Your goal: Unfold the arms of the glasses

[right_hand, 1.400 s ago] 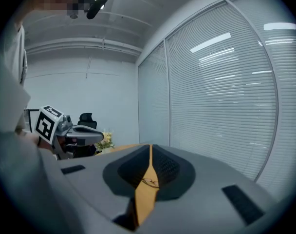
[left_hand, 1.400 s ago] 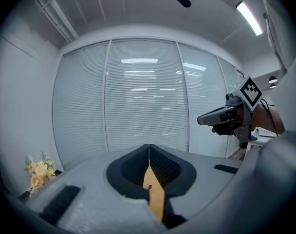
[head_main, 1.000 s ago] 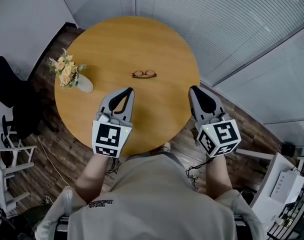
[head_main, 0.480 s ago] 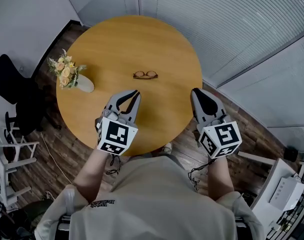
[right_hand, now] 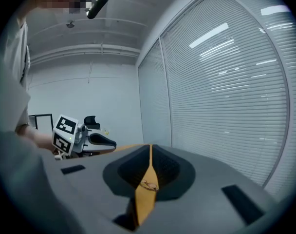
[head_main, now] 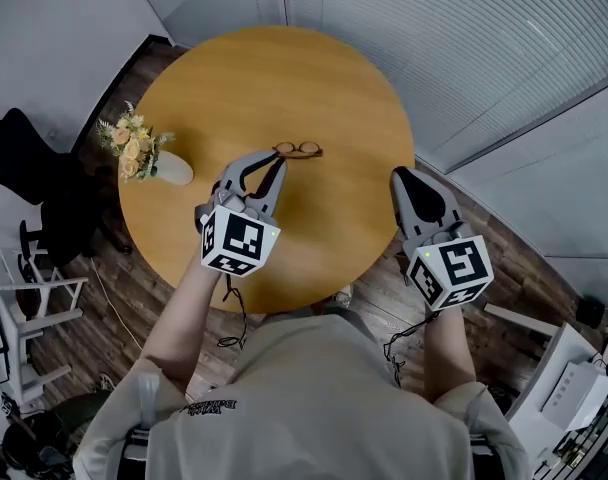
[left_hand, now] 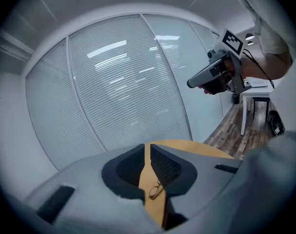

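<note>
The brown-framed glasses (head_main: 298,150) lie folded on the round wooden table (head_main: 324,88), near its middle. My left gripper (head_main: 272,162) hovers just short of them on their near left side, with its jaws shut and nothing between them. In the left gripper view the glasses (left_hand: 155,190) show through the slit below the joined tips (left_hand: 145,148). My right gripper (head_main: 401,174) hangs at the table's right edge, a good way from the glasses, shut and empty. In the right gripper view the glasses (right_hand: 149,185) appear small and far off.
A white vase of flowers (head_main: 146,155) stands at the table's left edge. Slatted glass walls curve round behind the table. Wooden floor, a black chair (head_main: 24,168) and white furniture surround it. The other gripper shows in each gripper view (left_hand: 209,76) (right_hand: 92,139).
My left gripper has moved forward over the table towards the glasses and rolled a little. The right gripper has shifted only slightly. Both stay shut.
</note>
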